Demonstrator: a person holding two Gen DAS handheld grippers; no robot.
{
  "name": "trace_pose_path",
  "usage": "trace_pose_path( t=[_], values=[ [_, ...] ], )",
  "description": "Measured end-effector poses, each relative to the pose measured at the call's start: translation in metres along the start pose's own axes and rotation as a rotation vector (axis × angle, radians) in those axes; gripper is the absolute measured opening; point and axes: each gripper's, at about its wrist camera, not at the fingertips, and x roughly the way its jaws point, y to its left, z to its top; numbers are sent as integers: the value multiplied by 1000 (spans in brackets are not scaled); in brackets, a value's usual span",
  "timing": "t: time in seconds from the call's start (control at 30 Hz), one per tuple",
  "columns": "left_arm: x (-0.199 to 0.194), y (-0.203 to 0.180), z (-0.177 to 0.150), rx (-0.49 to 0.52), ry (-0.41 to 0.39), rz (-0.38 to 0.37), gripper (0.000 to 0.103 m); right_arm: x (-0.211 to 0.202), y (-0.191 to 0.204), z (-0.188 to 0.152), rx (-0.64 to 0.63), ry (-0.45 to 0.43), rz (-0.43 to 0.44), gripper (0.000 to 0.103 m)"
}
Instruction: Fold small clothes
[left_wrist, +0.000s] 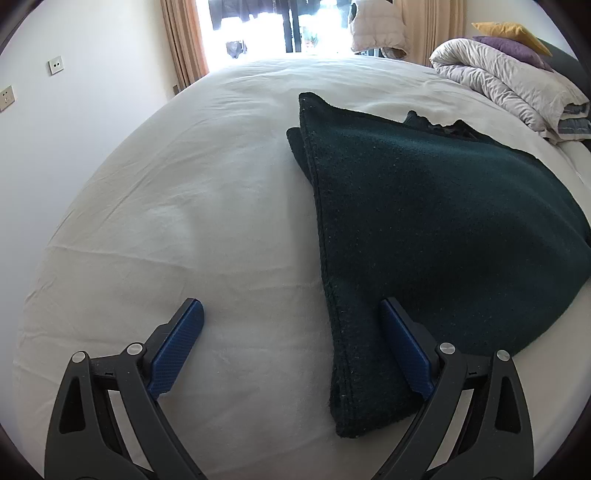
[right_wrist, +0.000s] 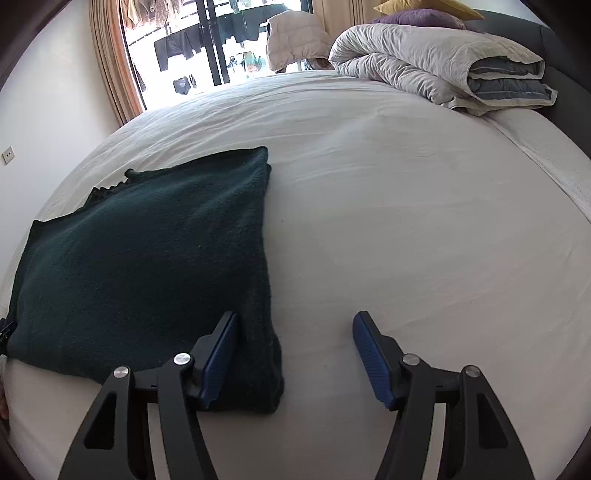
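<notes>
Garment (left_wrist: 424, 229) folded on white bed (left_wrist: 184, 221) | duvet (right_wrist: 436, 59) far corner | left tool (left_wrist: 291, 314), right tool (right_wrist: 293, 325) released

One dark green garment (left_wrist: 424, 221), two pillows (left_wrist: 509, 31).

We see one dark green garment (left_wrist: 424, 229), a thick, fuzzy knit, lying folded flat on the white bed sheet (left_wrist: 184, 221). In the left wrist view it fills the right half of the frame, its stacked layered edges running from the upper middle down to the lower middle. In the right wrist view it lies at the left (right_wrist: 147, 258), its straight folded edge facing the frame's centre, a ragged darker edge showing at its upper left.
</notes>
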Motion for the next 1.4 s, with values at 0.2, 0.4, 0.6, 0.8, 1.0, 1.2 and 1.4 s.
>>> trace_pose_path(
  t=[0.2, 0.4, 0.6, 0.8, 1.0, 1.2, 1.4],
  values=[
    [3, 3, -1, -13, -2, -17, 98, 3, -5, 4, -10, -2, -22, 68],
    [3, 4, -2, -15, -4, -21, 98, -31, 1, 9, 74, -69, -124, 68],
    [3, 4, -3, -20, -9, -26, 98, -69, 46, 38, 51, -188, 46, 66],
    [3, 4, -4, -24, -12, -30, 98, -35, 113, 44, -22, -76, 252, 49],
    [4, 6, -3, -31, -13, -41, 98, 17, 124, 24, 1, 28, 270, 41],
    [6, 6, -3, -37, -17, -48, 98, 7, 85, 27, 129, -5, 96, 25],
    [7, 6, -2, -37, -18, -48, 99, -21, 96, 32, 135, -85, 189, 27]
  ],
)
